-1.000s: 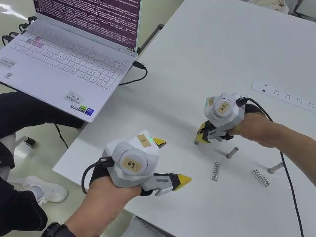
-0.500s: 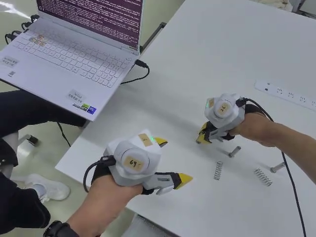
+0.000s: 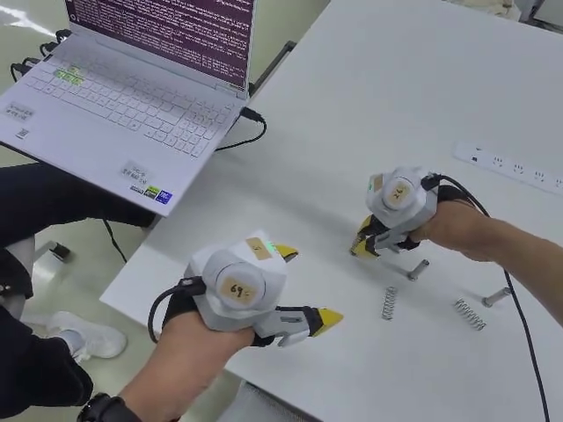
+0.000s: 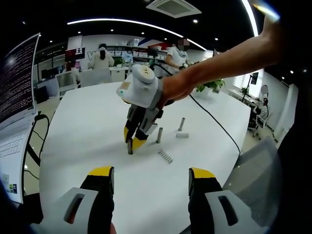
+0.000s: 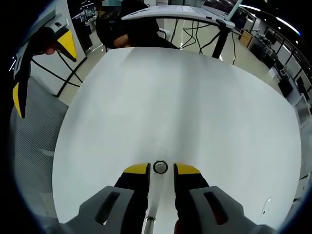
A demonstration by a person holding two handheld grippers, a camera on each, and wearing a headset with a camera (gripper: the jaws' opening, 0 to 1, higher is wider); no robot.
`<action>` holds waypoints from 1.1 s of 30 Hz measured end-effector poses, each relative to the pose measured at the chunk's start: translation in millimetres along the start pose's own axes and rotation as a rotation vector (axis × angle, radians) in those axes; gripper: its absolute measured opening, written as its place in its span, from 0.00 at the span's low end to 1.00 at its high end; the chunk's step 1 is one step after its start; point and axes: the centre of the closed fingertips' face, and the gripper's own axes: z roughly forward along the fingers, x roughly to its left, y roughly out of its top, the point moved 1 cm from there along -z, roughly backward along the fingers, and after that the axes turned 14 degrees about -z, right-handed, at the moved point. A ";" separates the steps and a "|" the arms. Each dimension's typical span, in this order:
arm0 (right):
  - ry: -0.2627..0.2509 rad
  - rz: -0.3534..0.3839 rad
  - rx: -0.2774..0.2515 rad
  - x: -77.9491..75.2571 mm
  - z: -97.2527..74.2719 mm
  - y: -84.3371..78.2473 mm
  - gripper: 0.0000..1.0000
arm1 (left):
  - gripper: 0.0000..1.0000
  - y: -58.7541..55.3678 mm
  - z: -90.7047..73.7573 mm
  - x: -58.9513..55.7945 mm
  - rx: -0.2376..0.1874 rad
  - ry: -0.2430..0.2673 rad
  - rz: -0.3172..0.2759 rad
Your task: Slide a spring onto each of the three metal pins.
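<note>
At the far left is an open laptop, off the edge of the white table. The left gripper hovers over the table's near edge, its yellow-tipped jaws wide apart with nothing between them. To its right, the right gripper points down at the tabletop, jaws clamped on 1 metal pin. Past it come the first spring, a 2nd pin, a 2nd spring and a 3rd pin, all apart from each other. A power strip lies behind them.
</note>
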 end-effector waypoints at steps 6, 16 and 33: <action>-0.023 0.027 -0.011 -3.0 -12.5 -1.6 0.21 | 0.58 1.3 0.2 -0.7 -0.001 -0.001 0.004; -0.072 0.100 -0.043 -2.0 -34.3 -7.6 0.28 | 0.58 4.4 -1.0 -1.7 -0.011 0.004 0.000; -0.148 0.235 -0.142 7.6 -66.9 -9.3 0.32 | 0.58 12.6 -4.4 0.0 -0.033 0.017 -0.005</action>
